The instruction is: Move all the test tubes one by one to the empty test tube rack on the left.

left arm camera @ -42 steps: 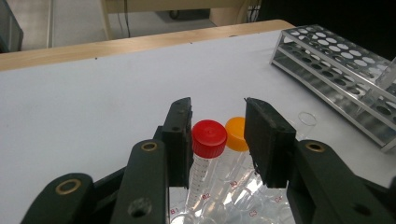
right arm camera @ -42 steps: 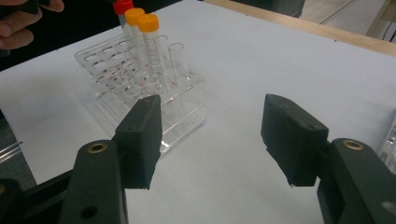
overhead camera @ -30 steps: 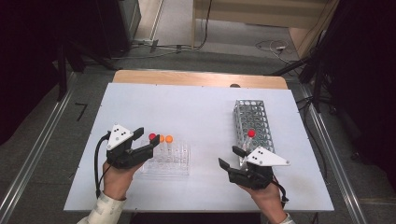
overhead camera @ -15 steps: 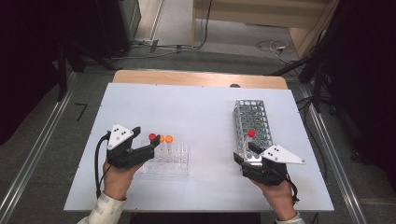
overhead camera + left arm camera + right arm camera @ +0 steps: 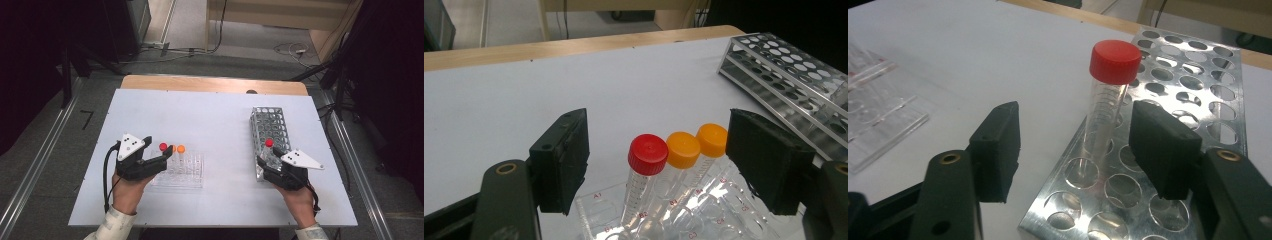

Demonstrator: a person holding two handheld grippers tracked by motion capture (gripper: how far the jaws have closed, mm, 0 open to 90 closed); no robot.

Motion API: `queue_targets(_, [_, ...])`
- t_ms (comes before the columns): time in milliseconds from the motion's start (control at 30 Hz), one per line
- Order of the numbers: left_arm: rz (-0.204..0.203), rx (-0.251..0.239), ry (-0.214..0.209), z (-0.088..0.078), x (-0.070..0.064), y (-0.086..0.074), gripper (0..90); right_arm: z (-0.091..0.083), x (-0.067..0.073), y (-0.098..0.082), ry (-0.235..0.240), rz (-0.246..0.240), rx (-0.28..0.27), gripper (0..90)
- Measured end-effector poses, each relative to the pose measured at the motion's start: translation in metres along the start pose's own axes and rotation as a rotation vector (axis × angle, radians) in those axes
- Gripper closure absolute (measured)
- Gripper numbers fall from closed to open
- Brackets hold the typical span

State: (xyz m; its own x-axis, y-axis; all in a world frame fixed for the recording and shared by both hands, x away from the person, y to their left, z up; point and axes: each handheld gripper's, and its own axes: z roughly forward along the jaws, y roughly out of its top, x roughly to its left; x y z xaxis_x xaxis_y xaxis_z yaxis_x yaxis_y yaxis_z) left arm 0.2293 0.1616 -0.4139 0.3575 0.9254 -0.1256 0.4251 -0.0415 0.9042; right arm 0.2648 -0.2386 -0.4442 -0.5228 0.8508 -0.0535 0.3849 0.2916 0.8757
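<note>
The red-capped tube [image 5: 1110, 95] is standing in the metal rack [image 5: 1198, 90], between the right gripper's [image 5: 1078, 150] parted jaws, which have been narrowing for a grasp. Farther left, the left gripper [image 5: 659, 165] is bracketing the clear rack's [image 5: 674, 220] tubes, jaws apart, not touching.

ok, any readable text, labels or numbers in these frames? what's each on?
"A1": red mark on the clear plastic rack, at its near corner in the left gripper view.
Other red marks on that rack: too blurred to read with certainty.
Graduation lines on the red-capped tube: no legible digits.
Metal rack and caps: no text.
</note>
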Motion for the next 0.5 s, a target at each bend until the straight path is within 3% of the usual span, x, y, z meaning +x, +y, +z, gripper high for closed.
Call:
queue_targets(300, [0.000,-0.001,0.000,0.000,-0.001,0.000,26.1,0.016,-0.009,0.002,-0.042,0.050,0.015,53.7])
queue_targets(500, [0.000,-0.004,0.000,0.000,-0.001,0.000,26.2,0.019,-0.008,0.002,-0.054,0.057,0.030,70.7])
